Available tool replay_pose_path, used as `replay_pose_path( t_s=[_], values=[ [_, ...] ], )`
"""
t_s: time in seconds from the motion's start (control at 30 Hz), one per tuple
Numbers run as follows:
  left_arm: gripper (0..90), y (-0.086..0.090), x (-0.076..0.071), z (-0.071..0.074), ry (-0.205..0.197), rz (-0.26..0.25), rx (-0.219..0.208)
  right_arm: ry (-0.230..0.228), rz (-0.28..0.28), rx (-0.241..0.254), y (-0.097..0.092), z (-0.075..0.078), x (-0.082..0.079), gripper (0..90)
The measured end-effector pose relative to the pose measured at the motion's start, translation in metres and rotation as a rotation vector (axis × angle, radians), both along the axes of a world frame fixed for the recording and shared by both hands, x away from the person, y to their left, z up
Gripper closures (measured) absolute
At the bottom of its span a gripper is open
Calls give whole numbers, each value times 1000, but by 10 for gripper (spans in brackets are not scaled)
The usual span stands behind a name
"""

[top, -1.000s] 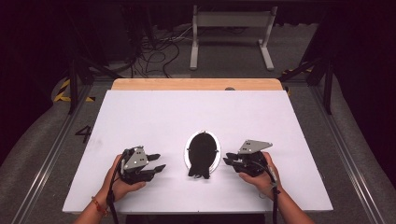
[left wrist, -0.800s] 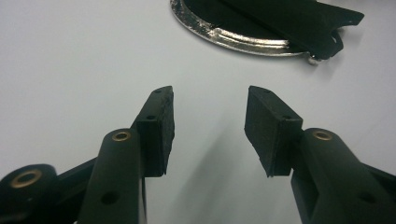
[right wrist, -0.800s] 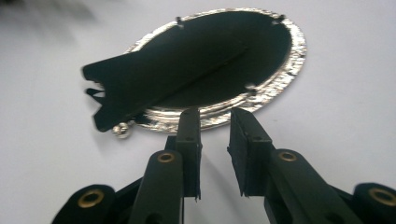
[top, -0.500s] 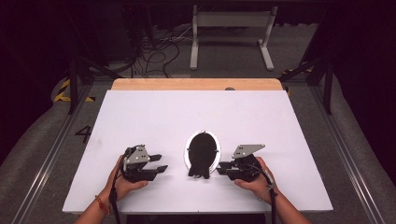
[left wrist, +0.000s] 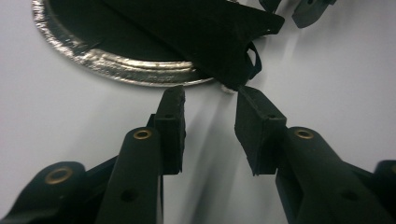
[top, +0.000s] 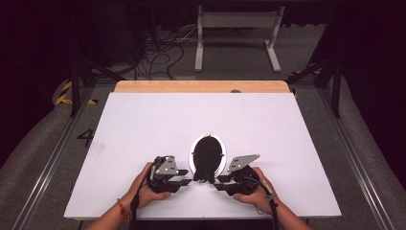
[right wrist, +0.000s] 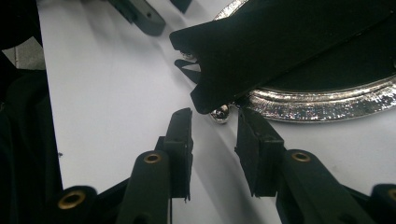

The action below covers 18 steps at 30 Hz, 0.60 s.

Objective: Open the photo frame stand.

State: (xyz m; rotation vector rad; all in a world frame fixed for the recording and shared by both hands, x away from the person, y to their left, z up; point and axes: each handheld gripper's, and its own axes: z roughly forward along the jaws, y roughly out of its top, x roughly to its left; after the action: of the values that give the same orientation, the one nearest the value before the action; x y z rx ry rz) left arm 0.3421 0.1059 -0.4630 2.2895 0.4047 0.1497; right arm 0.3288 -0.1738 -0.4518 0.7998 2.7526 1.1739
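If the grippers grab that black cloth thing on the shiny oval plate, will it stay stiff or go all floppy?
Probably floppy: the black cloth lies flat on the silver oval plate, and its corner overhangs the rim. It looks thin, so likely light. The little loop at its corner may snag the jaws. The plate might slide on the smooth white table.

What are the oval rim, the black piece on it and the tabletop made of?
Rim: likely metal or foil, silver, with glittery crinkled highlights. Black piece: probably matte fabric, with a soft edge, a small loop and no shine. Tabletop: smooth white matte board, perhaps laminate; bare wood strip at its far edge.
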Motion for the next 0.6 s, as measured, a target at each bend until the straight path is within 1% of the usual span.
replay_pose_path(
  t_s=[0.03,0.1,0.13,0.17,0.2,0.3,0.37,0.4,0.47,0.53,0.6],
  values=[
    [655,-3,0,-1,5,-6,3,-3,5,-3,1,0,0,674],
    [659,-6,0,-1,4,-19,20,4,4,-5,1,-1,0,672],
    [663,-8,0,-2,12,-19,13,6,4,-5,2,-2,1,671],
    [668,-9,0,-1,10,-24,13,11,2,-3,2,-2,1,673],
    [686,-10,0,-1,4,-31,23,18,-1,1,2,-2,2,672],
    [684,-11,-1,-1,0,-26,22,25,-2,8,1,-2,3,663],
    [685,-12,-1,0,-1,-31,27,34,1,13,1,-2,3,654],
    [685,-13,-1,0,-10,-32,32,38,2,17,1,-2,3,650],
    [686,-15,-3,1,-8,-26,30,58,-3,36,1,-3,5,629],
    [688,-17,-3,1,-11,-32,30,69,-16,46,0,-3,7,623],
    [689,-18,-2,1,-15,-34,28,91,-30,69,-2,-4,10,616]
  ],
)
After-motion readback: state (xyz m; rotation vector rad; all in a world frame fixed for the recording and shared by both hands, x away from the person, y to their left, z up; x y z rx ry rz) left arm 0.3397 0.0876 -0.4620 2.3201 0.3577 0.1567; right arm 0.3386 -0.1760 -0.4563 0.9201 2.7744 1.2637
